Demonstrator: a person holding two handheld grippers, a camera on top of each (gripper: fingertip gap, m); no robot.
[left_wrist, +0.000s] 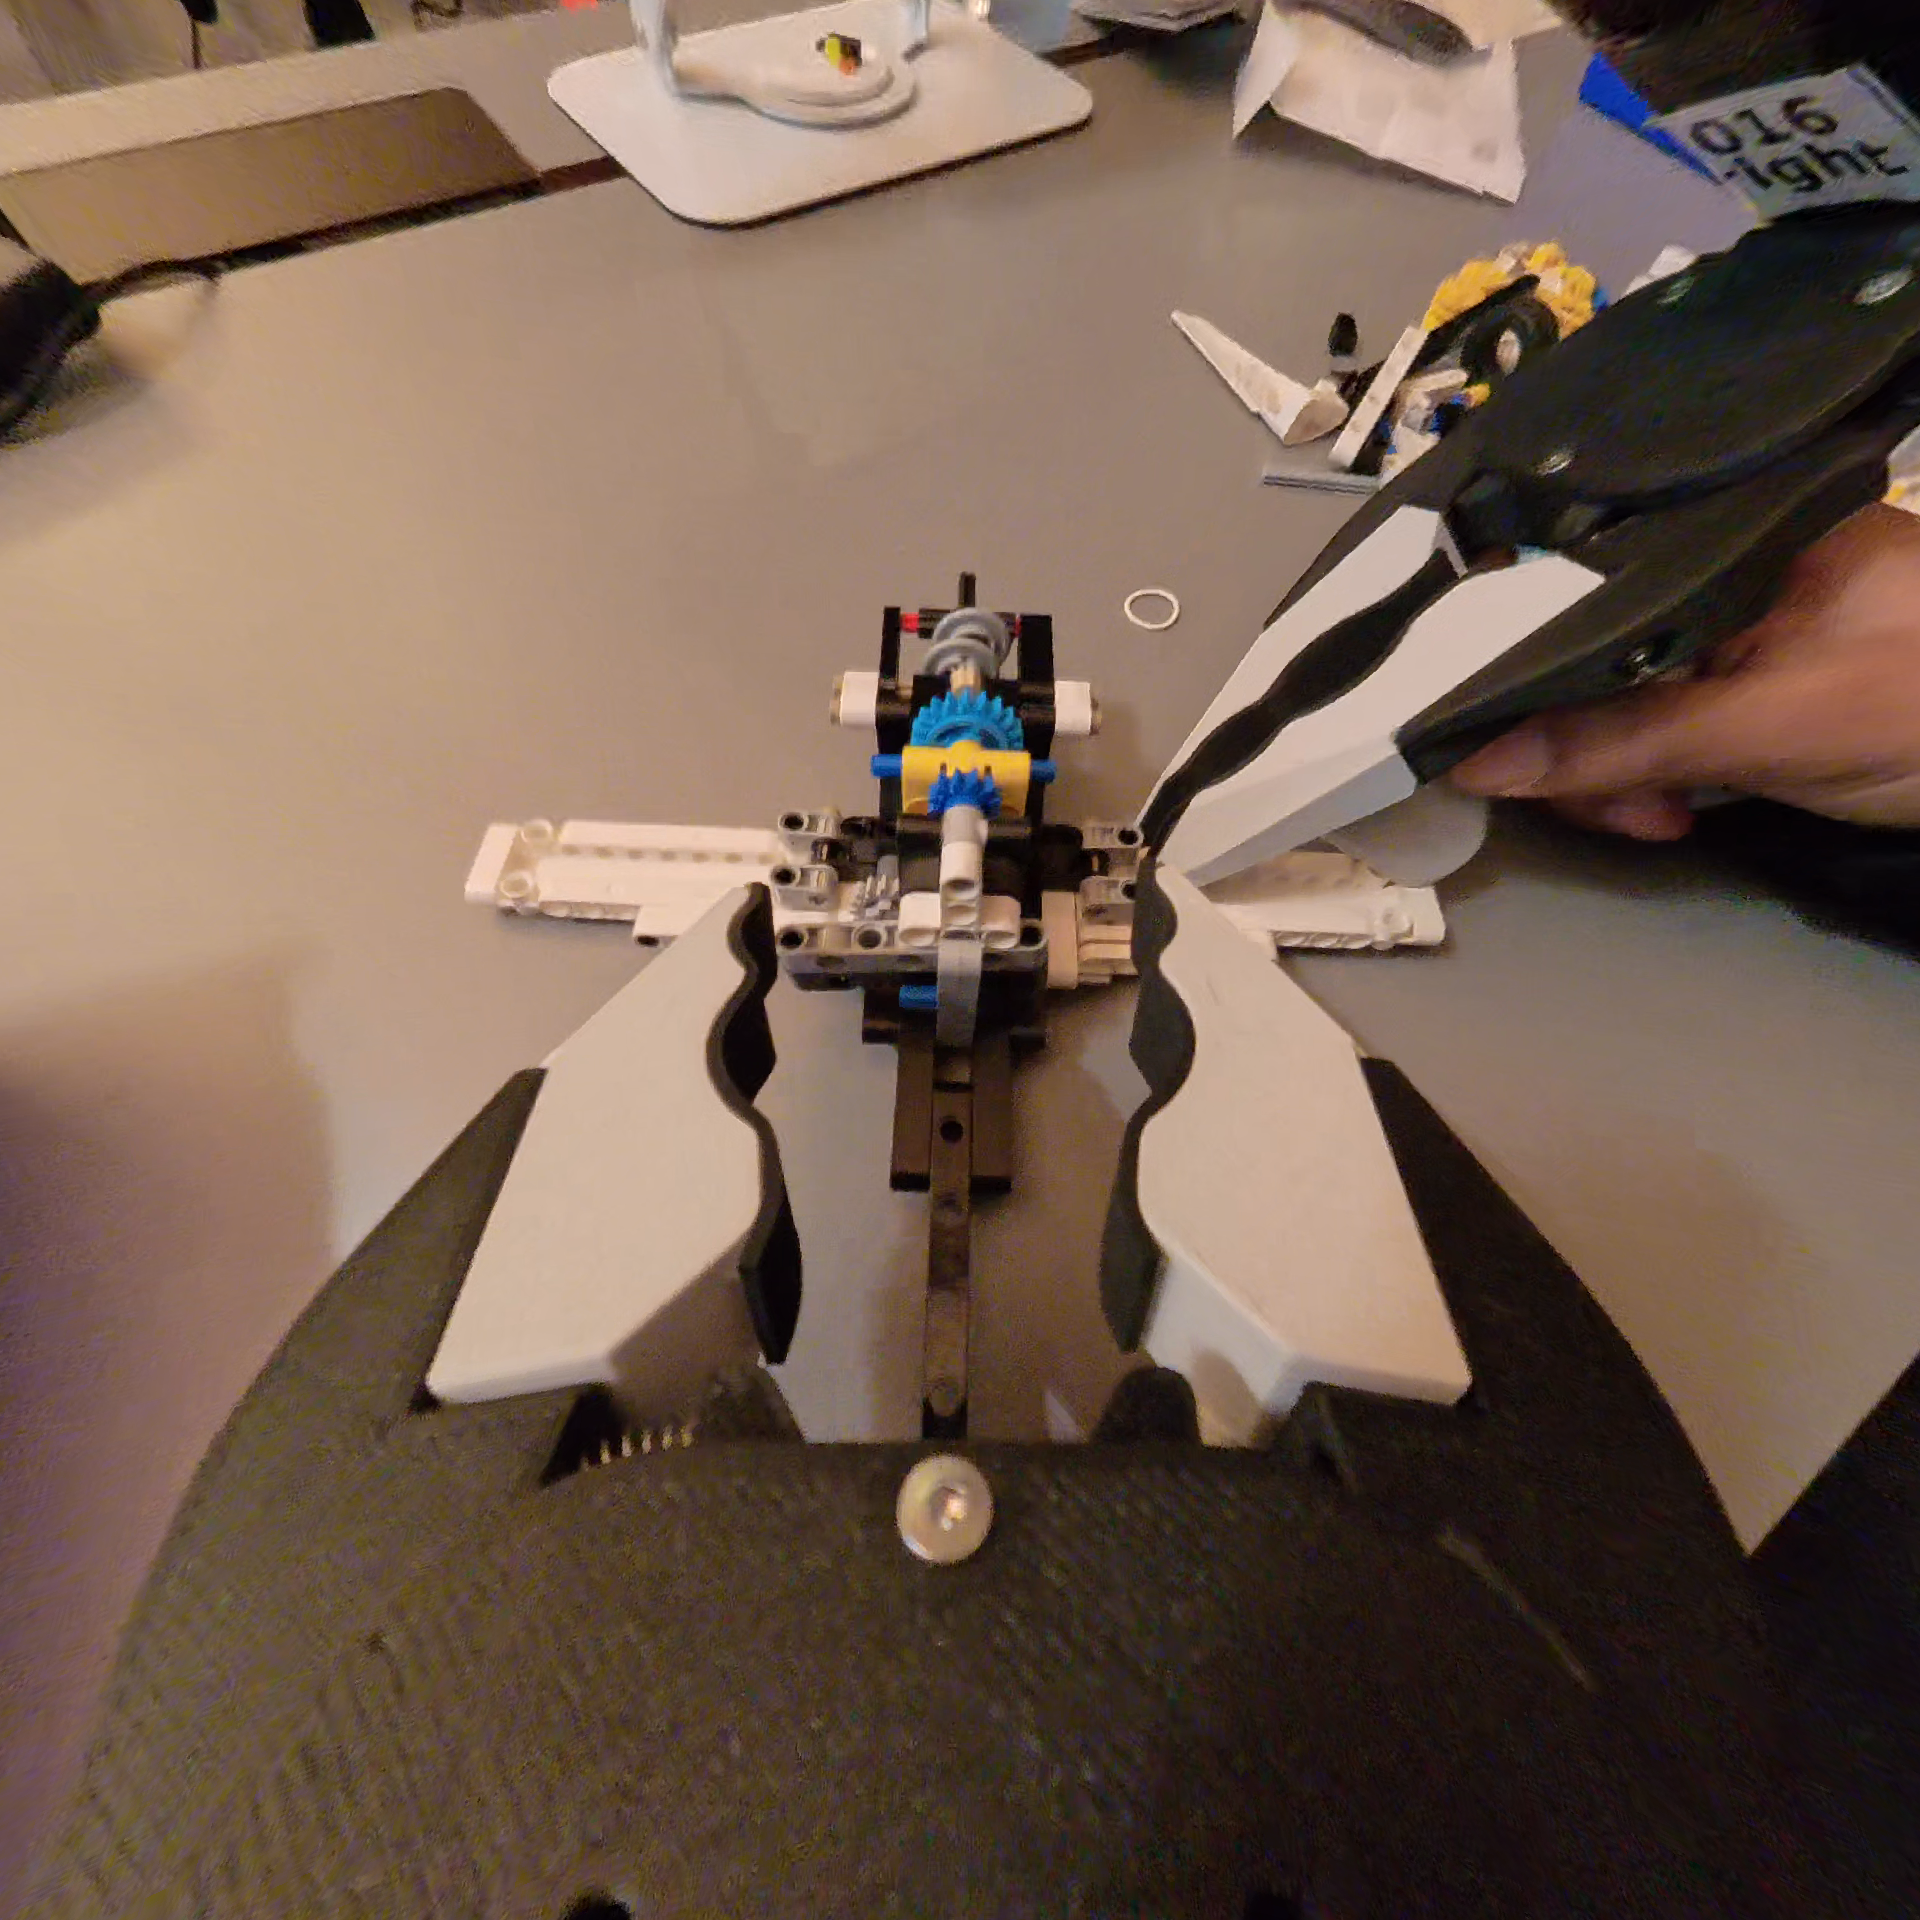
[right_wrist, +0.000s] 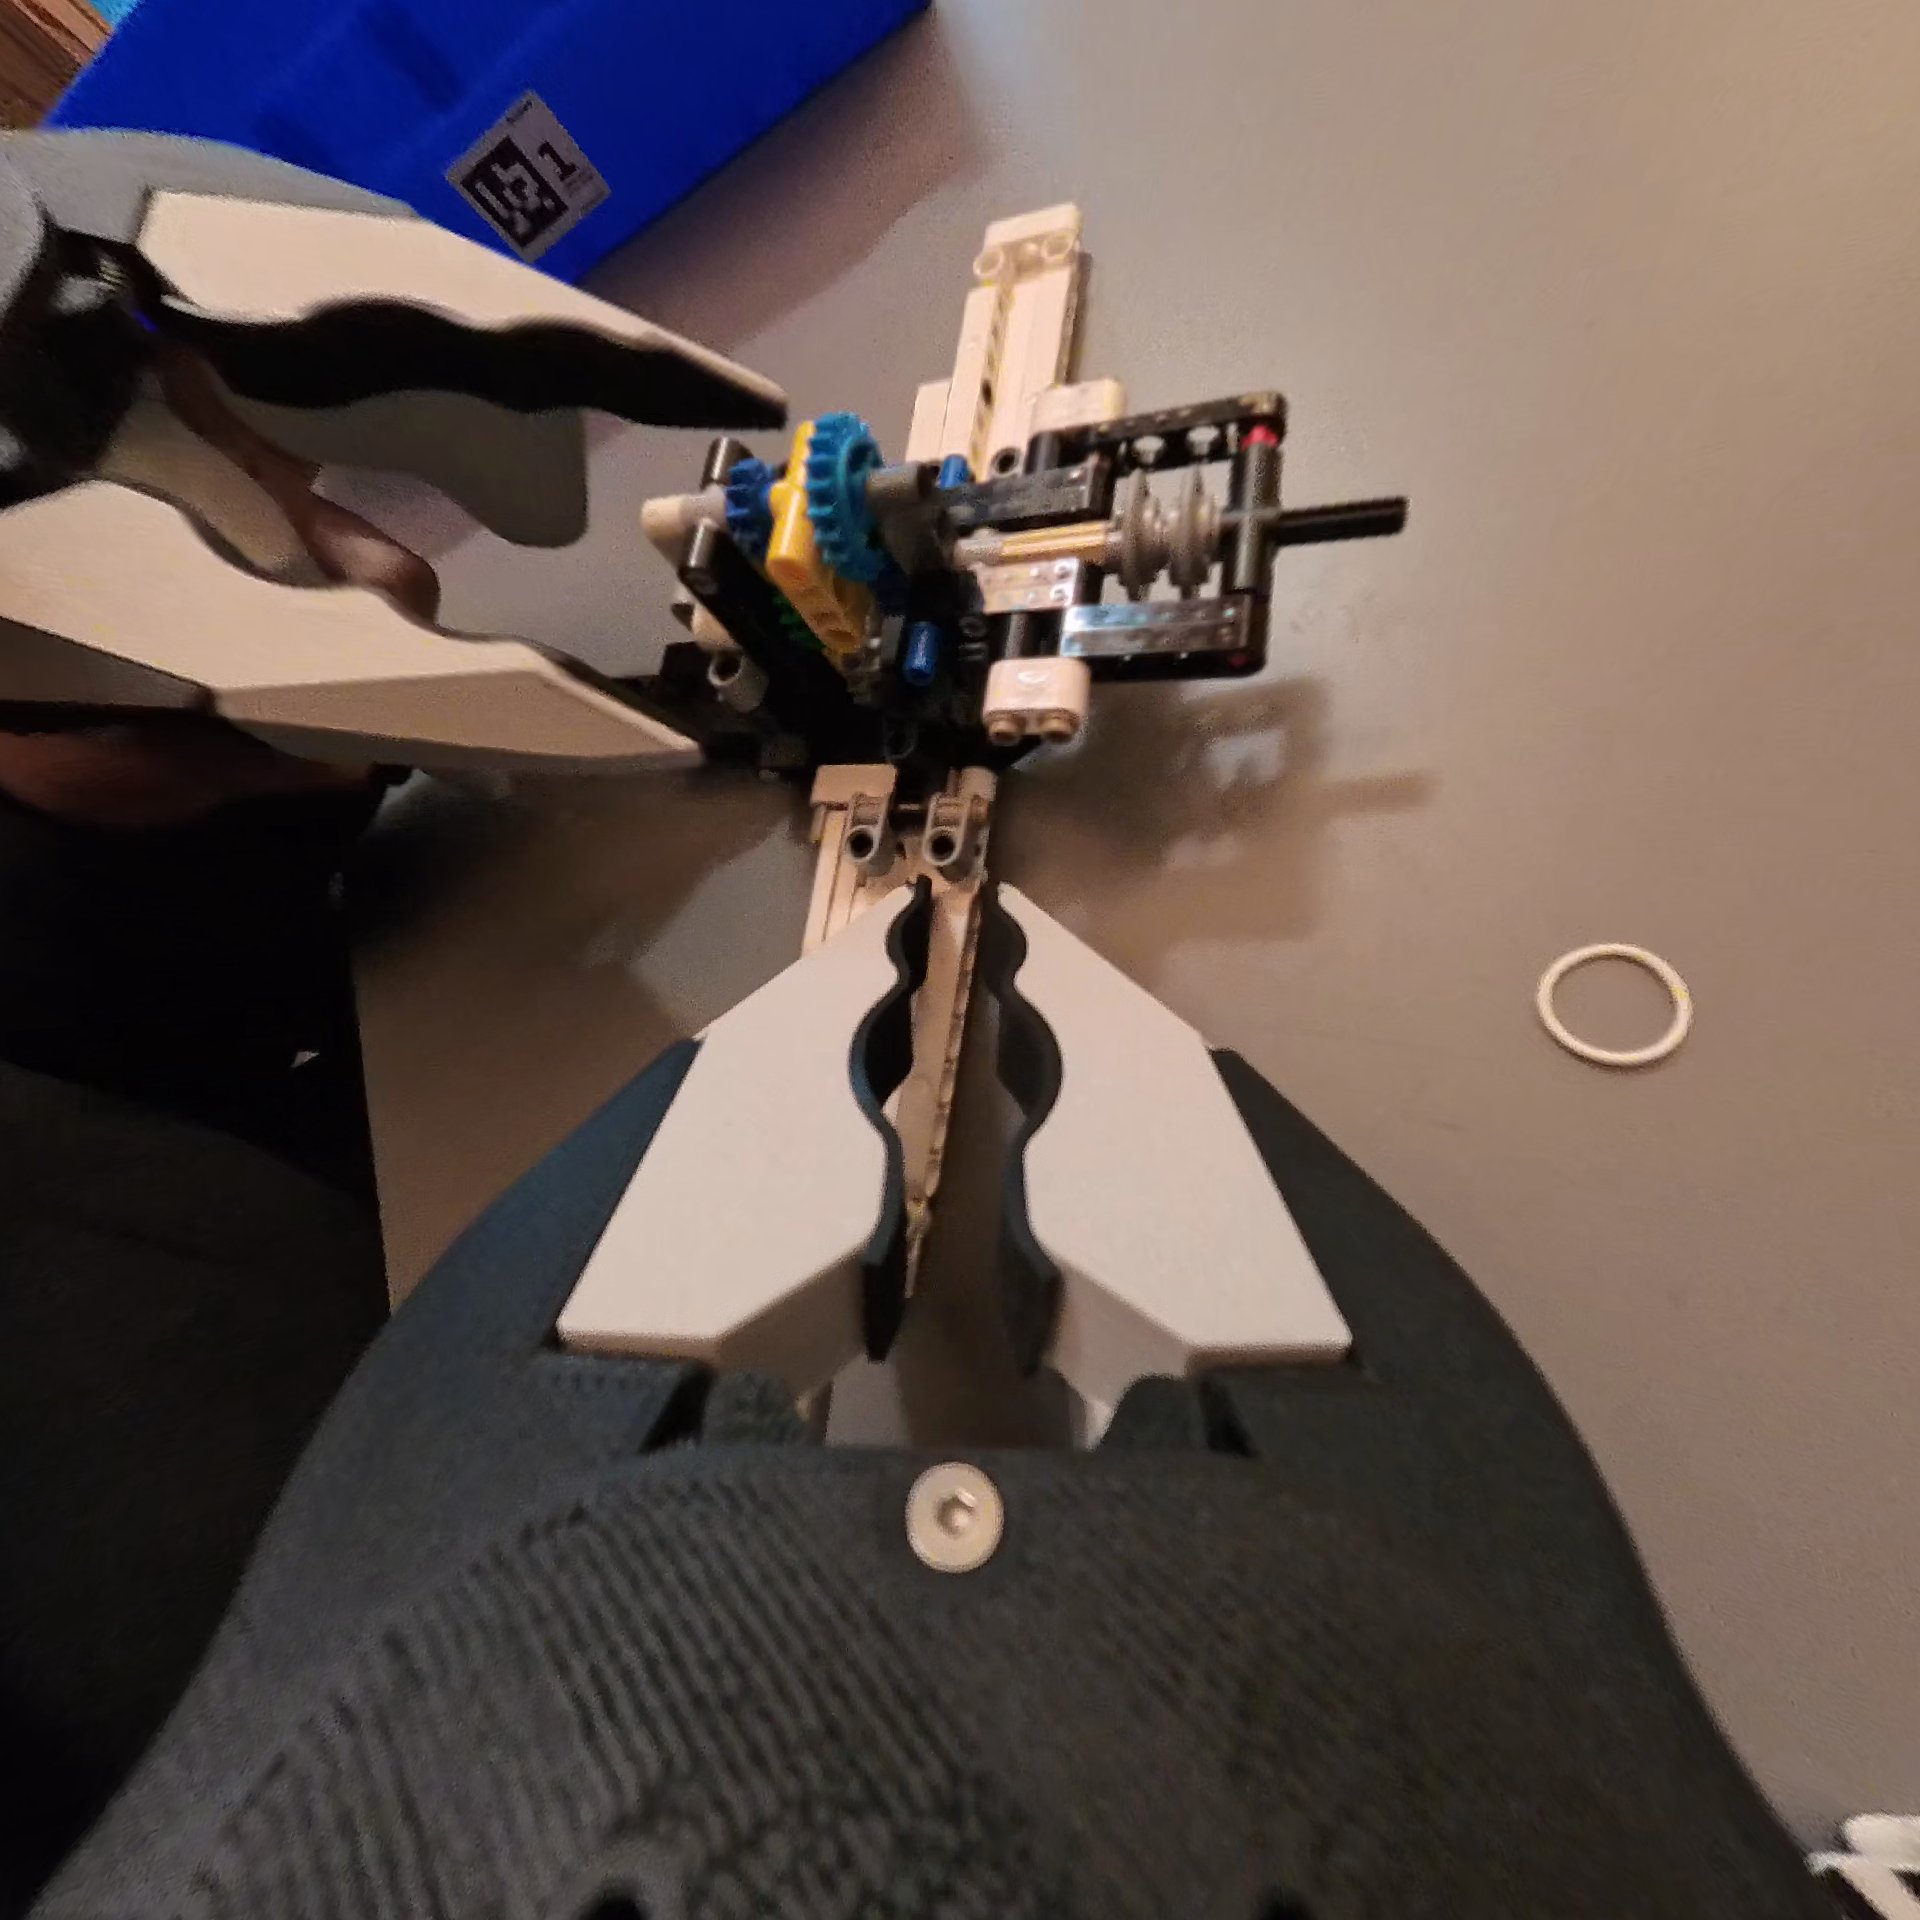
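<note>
A building-brick model (left_wrist: 961, 831) with a black frame, blue gears, a yellow block and white wing panels lies on the grey table (left_wrist: 520, 520). My left gripper (left_wrist: 951, 904) is open, its fingers straddling the model's grey and black body; I cannot see the pads pressing on it. My right gripper (right_wrist: 956, 904) is shut on the model's white wing panel (right_wrist: 940, 1039), which stands edge-on between the pads. In the left wrist view the right gripper (left_wrist: 1153, 842) comes in from the right onto that wing (left_wrist: 1340, 920). The right wrist view shows the left gripper (right_wrist: 738, 577) around the model (right_wrist: 935, 582).
A white rubber ring (left_wrist: 1151, 608) lies on the table beyond the model, also in the right wrist view (right_wrist: 1614, 1004). A pile of loose parts (left_wrist: 1455, 364) is at the far right, a white stand base (left_wrist: 821, 135) and paper (left_wrist: 1382, 94) at the back. A blue bin (right_wrist: 416, 94) stands nearby.
</note>
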